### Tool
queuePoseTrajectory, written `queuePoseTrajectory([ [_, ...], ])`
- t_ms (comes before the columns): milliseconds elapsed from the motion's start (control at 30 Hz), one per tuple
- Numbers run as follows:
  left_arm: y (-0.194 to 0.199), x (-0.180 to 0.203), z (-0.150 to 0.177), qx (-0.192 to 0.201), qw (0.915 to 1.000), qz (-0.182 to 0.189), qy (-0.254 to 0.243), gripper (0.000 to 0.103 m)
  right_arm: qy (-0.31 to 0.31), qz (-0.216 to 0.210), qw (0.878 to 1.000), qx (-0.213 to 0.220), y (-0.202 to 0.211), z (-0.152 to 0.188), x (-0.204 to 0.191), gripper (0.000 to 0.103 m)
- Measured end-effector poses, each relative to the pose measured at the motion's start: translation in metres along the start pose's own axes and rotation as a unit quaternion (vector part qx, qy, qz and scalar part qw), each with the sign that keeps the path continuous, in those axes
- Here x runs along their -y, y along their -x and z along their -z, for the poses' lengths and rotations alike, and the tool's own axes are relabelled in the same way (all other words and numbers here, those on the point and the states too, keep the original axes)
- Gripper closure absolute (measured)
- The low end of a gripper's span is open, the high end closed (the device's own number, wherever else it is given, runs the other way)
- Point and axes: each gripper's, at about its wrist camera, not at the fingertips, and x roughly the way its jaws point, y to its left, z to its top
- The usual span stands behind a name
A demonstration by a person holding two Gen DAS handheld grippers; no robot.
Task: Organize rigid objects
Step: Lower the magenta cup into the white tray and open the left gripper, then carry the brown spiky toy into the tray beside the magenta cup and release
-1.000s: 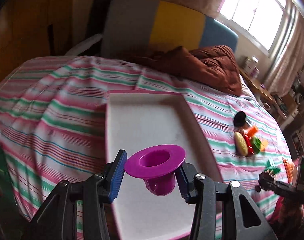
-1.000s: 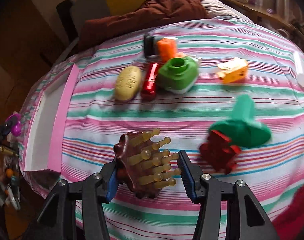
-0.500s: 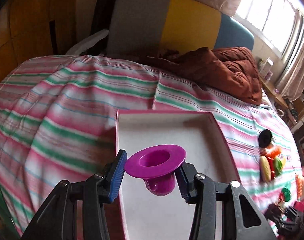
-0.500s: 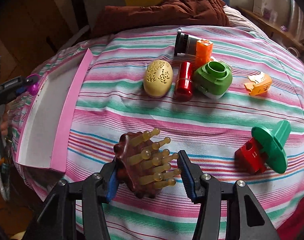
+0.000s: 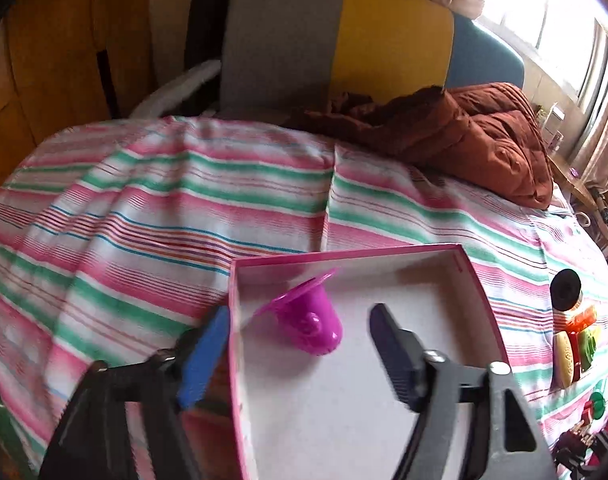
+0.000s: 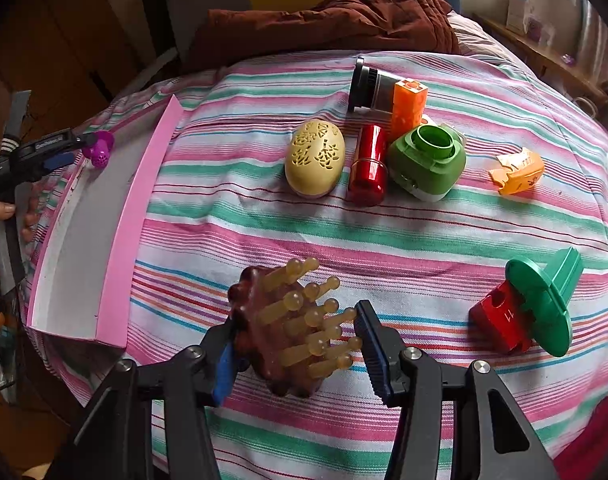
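My left gripper (image 5: 299,354) is open over the near left corner of the pink-rimmed white tray (image 5: 484,296). The magenta cup (image 5: 308,320) is free of the fingers, tipped on its side inside the tray. My right gripper (image 6: 295,346) is shut on a brown massage brush with yellow knobbed bristles (image 6: 291,324) and holds it above the striped bedspread (image 6: 384,232). The tray (image 6: 119,240) shows at the left of the right wrist view, with the left gripper and the cup (image 6: 99,148) at its far end.
Loose on the bedspread: a cream egg-shaped case (image 6: 315,158), a red cylinder (image 6: 368,164), a green container (image 6: 428,162), an orange block (image 6: 408,108), a black-capped jar (image 6: 370,84), an orange piece (image 6: 516,170), a green funnel with a red block (image 6: 540,304). A brown quilt (image 5: 464,132) lies behind.
My left gripper has opened and let go of the magenta cup, which has tipped over into the tray. The right gripper has kept hold of the brush and barely moved.
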Motion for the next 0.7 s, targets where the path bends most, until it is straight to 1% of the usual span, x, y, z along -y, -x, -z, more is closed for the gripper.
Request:
queuePoseTrajectory([
  [167,0.044,-0.002,0.019,0.024,0.9996,-0.013,0.008,0.027,-0.002,-0.001,1.0,0.004,-0.001,0.0,0.001,0.05],
  [300,0.091,0.003,0.05,0.058,0.9976,-0.036,0.011,0.027,-0.007,-0.004,1.0,0.008,-0.001,0.001,0.003,0.05],
  [400,0.121,0.004,0.07,0.085,0.9945,-0.055,0.028,0.027,-0.006,-0.004,1.0,0.009,-0.001,0.001,0.002,0.05],
  [467,0.136,0.004,0.082,0.096,0.9927,-0.061,0.039,0.027,-0.009,-0.005,1.0,0.01,0.0,0.001,0.003,0.05],
  [600,0.154,0.004,0.097,0.096,0.9918,-0.069,0.049,0.027,-0.011,-0.01,1.0,0.005,-0.002,0.002,0.004,0.049],
  [700,0.162,0.006,0.107,0.097,0.9916,-0.066,0.053,0.027,-0.013,-0.013,1.0,0.002,-0.003,0.003,0.005,0.049],
])
